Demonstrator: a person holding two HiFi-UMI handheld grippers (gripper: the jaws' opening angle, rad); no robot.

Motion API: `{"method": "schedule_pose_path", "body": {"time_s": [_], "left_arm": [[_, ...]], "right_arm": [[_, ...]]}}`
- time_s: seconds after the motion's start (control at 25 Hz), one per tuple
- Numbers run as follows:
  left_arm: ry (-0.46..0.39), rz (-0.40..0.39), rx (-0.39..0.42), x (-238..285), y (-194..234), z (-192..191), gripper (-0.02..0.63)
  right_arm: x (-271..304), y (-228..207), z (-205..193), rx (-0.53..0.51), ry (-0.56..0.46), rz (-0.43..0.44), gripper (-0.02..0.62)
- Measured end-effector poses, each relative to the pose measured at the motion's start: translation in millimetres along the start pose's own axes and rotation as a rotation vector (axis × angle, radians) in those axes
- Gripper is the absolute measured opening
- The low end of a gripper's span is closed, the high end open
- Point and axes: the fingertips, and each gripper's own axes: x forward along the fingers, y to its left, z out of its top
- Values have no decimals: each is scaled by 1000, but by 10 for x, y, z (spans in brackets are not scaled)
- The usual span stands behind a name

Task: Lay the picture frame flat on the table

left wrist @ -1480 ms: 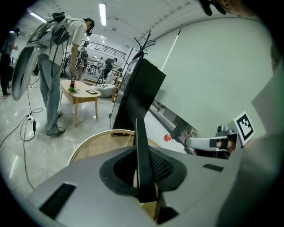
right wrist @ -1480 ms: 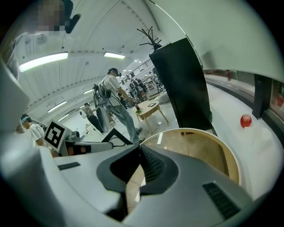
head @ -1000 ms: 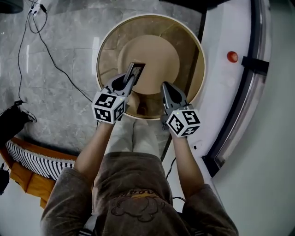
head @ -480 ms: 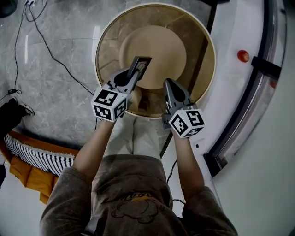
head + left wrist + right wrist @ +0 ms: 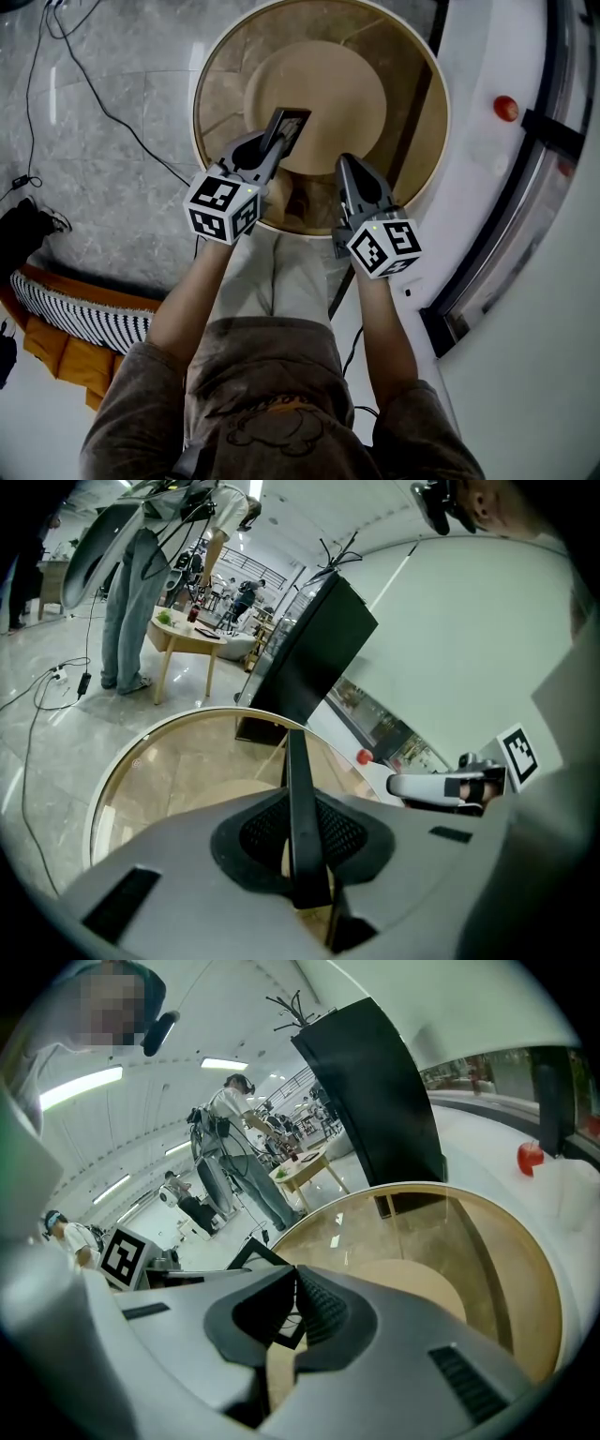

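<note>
Picture frame (image 5: 289,127), black, is pinched edge-on in the left hand-held gripper (image 5: 272,150). It is held tilted over the near edge of the round glass-topped surface (image 5: 211,75), not lying flat; whether it touches the glass can't be told. In the left gripper view the frame (image 5: 300,799) stands as a thin dark strip between the pads. The right hand-held gripper (image 5: 345,167) is pressed together with nothing in it, just beside the left one over the same near edge. The cubes carry black-and-white square markers only. A red knob (image 5: 506,108) sits on the white ledge past the far right edge.
</note>
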Motion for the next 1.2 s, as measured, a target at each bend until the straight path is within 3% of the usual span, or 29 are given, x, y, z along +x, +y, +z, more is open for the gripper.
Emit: {"method": "schedule_pose_path", "body": {"time_s": [0.88,1.2], "left_arm": [[-10,10,-79,127,291,-117,61],[-11,-19,-157,217,409,-202,63]], "right_arm": [[84,-12,-264,24,32,5,20],[101,-22,-319,29,34,-5,20]]}}
